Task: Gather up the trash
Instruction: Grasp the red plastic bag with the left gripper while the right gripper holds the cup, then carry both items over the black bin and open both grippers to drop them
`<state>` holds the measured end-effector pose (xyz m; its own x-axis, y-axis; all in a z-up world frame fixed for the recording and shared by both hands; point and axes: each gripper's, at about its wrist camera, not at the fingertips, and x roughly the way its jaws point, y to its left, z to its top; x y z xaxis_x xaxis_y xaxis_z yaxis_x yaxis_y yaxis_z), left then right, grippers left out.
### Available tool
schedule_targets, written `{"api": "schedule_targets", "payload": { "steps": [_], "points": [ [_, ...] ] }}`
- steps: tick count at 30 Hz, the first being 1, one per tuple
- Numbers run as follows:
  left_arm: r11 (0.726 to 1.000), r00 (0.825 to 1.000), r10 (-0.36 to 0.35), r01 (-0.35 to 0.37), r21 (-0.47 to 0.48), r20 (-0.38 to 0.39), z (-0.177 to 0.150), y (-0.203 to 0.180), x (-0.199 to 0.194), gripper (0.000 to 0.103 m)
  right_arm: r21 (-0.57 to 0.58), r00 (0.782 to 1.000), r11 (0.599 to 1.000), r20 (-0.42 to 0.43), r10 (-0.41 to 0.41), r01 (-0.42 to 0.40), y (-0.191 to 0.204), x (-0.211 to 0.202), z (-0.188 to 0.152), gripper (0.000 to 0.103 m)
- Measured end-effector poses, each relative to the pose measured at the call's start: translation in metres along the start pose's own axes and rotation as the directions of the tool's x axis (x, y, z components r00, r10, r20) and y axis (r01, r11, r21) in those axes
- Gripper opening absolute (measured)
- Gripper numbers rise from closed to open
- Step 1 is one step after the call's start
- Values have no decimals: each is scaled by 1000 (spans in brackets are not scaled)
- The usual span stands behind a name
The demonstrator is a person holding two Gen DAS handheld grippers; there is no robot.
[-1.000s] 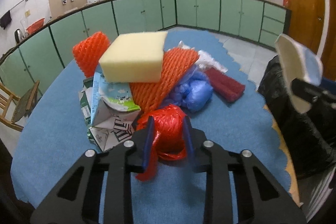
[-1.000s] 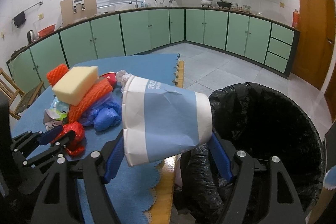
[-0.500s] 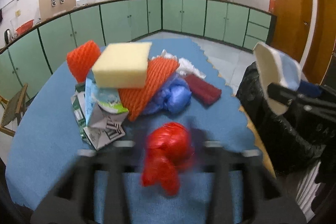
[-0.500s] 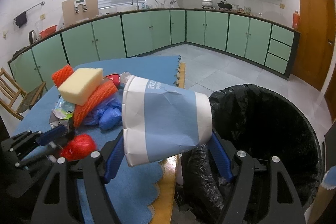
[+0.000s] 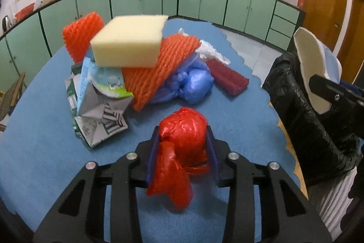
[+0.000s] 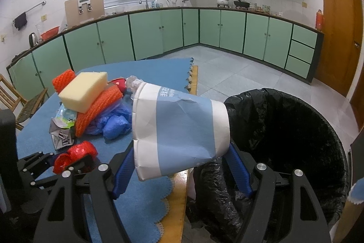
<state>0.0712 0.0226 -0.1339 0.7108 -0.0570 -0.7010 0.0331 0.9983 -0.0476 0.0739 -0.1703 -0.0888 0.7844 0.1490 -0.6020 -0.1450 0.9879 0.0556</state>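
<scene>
**Two grippers, each holding one piece of trash, beside a lined bin**

Left to right across the scene. On the far left of the blue table mat [image 5: 34,129] lies the trash pile: an upright orange foam net [image 5: 79,35], a crushed milk carton [image 5: 97,101], and a yellow sponge block [image 5: 129,42] resting on top of a second, slanted orange foam net sleeve [image 5: 157,70]. Just right of the sleeve and partly under it is a bundle of blue plastic gloves [image 5: 188,83], with crumpled white plastic [image 5: 211,51] behind it and a dark red bar [image 5: 227,76] lying flat on the mat beside it.

Nearer the camera, the left gripper [image 5: 183,147] has its blue pads pressed against both sides of a crumpled red plastic bag [image 5: 182,136]; a loose tail of the bag hangs below the fingers. In the right wrist view the same gripper [image 6: 75,156] and bag [image 6: 77,153] appear low at the left, over the mat.

Farther right, the right gripper [image 6: 179,165] is clamped on a dented white-and-blue paper cup [image 6: 179,129], held on its side with the mouth toward the pile. The cup [image 5: 316,65] sits at the table edge, just beside the rim of the black-lined trash bin [image 6: 295,129], which stands on the floor at the right of the table.
</scene>
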Motion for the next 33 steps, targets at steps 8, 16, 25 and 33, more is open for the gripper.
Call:
{"api": "schedule_targets", "payload": {
  "steps": [8,16,25,33],
  "points": [
    [1000,995,-8,7,18,95,20,-9,-25,32,5,1000,1000,25,-8,8,-2,-9,4,73],
    [997,987,-56,47,66,151,45,-36,-33,32,43,998,998,48,-38,36,-19,-20,12,73],
    [976,962,-195,170,139,190,75,-96,-33,32,115,986,983,72,-148,139,-67,-40,17,73],
    [937,937,-311,276,213,157,89,-168,-13,32,205,960,942,42,-278,264,-129,-55,2,73]
  ]
}}
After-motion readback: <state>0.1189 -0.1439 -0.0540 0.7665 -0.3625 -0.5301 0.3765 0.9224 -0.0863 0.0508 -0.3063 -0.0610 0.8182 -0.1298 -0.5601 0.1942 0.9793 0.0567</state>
